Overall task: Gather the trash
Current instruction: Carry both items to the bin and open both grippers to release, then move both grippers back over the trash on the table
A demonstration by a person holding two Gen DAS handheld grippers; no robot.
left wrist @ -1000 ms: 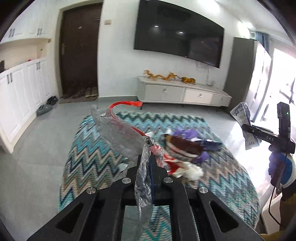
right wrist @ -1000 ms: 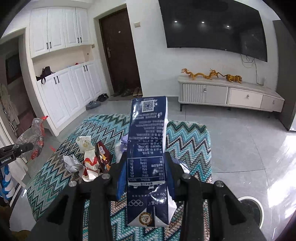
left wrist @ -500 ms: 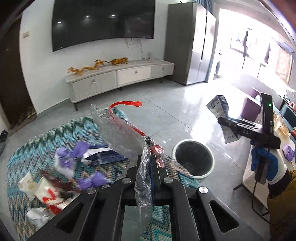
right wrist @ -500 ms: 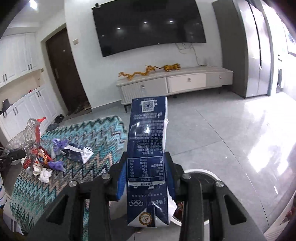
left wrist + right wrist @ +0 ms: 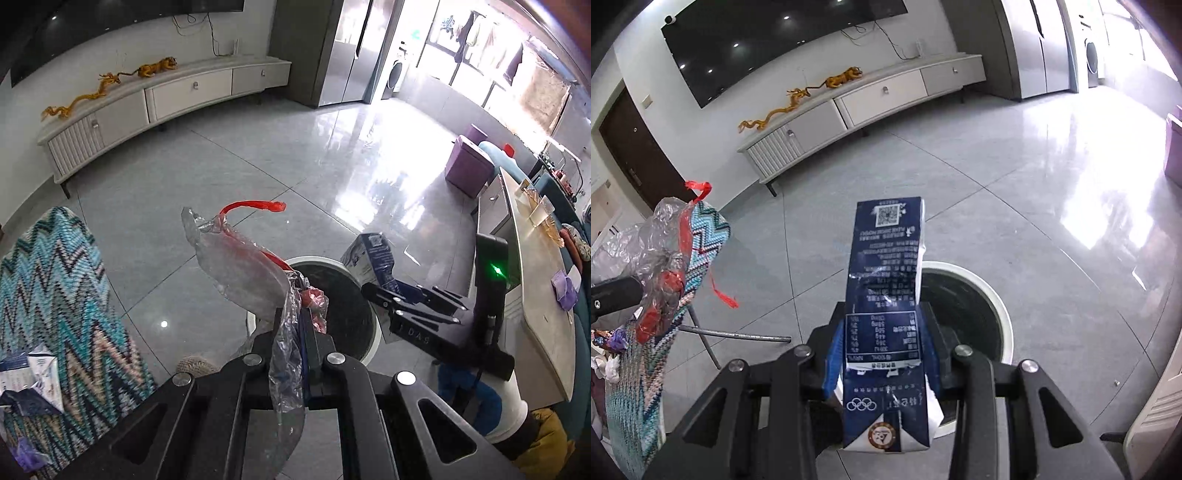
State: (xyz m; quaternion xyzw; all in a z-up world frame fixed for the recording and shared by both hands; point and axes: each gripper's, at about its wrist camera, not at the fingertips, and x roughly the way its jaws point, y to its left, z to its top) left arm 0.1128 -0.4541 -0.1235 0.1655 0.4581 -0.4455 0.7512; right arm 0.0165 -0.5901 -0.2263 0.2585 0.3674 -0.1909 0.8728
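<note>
My left gripper [image 5: 295, 314] is shut on a crumpled clear plastic wrapper [image 5: 240, 269] with a red strip, held up over the near rim of a round white bin [image 5: 373, 328] with a dark inside. My right gripper [image 5: 882, 317] is shut on a tall dark blue milk carton [image 5: 886, 280], which hangs above the bin [image 5: 1001, 314]. In the left wrist view the right gripper [image 5: 380, 291] and its carton [image 5: 371, 254] hang over the bin's far right rim. In the right wrist view the left gripper [image 5: 613, 295] and the wrapper [image 5: 653, 251] show at the left edge.
A table under a zigzag cloth [image 5: 55, 295] stands left of the bin, with another carton [image 5: 33, 373] and purple wrappers [image 5: 29, 454] on it. Its metal leg [image 5: 738, 336] reaches toward the bin. A long counter [image 5: 535, 295] runs along the right, a TV cabinet [image 5: 166, 96] along the far wall.
Both grippers have swung right from over the table and dipped toward the floor. The bin has come into view and now lies just below them. Both grips are unchanged.
</note>
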